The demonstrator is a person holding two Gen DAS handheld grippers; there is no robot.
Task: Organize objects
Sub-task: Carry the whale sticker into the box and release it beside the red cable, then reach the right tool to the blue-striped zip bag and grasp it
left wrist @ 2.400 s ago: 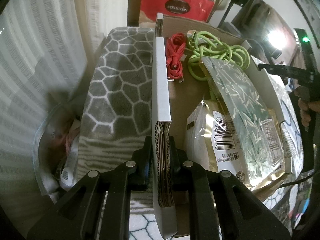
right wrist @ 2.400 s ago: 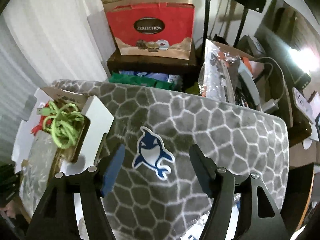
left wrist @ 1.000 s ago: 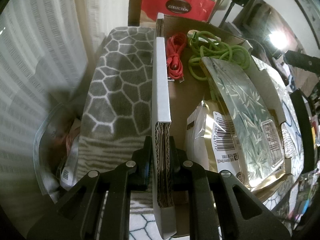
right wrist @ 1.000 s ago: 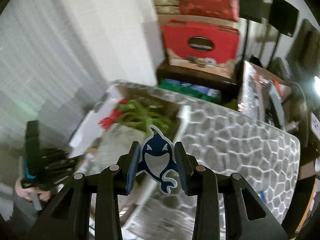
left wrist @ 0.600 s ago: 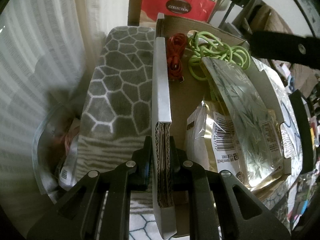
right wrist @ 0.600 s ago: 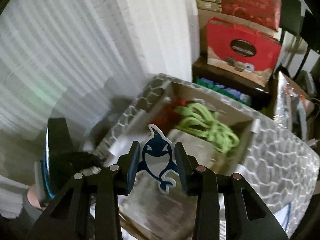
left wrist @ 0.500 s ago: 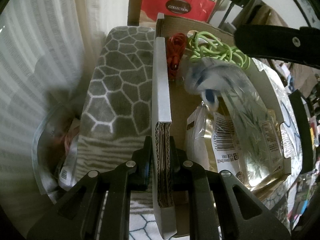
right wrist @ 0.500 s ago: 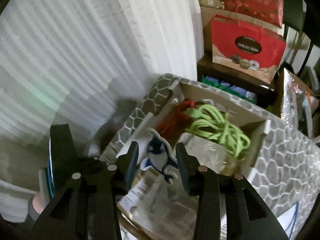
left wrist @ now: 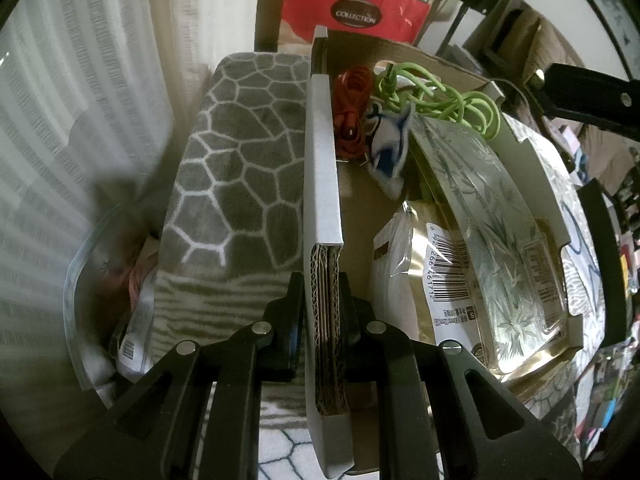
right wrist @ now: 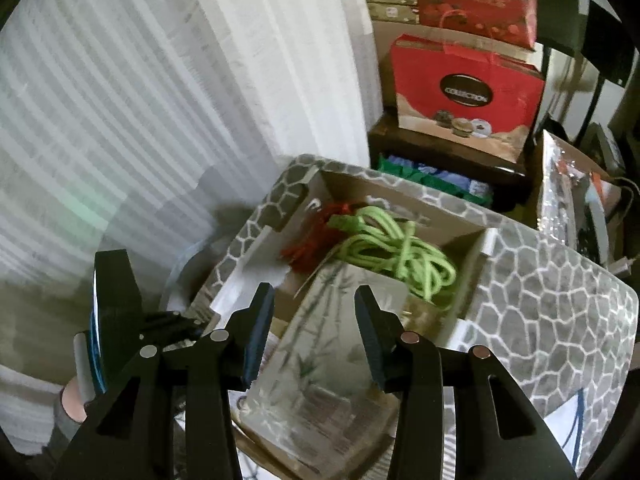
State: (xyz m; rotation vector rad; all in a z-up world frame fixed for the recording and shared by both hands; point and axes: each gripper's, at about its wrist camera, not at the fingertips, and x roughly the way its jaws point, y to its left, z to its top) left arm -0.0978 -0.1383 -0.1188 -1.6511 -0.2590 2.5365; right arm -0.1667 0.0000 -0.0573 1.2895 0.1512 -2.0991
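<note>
Right claw (right wrist: 308,320) released and empty, shark sticker (left wrist: 386,146) now dropped in box (left wrist: 320,184), left claw (left wrist: 322,312) clamping box wall

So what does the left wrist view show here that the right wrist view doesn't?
Left wrist only: the left gripper shut on the box wall, a shark sticker inside the box, and a barcoded packet.
Right wrist only: the right gripper, open and empty, above the box.
Both: green cable, red cable, bamboo-print packet, red gift bag.

Left hand-held gripper (left wrist: 325,320) clamped tight, angled downward, right hand-held gripper (right wrist: 314,316) jaws apart, empty.
</note>
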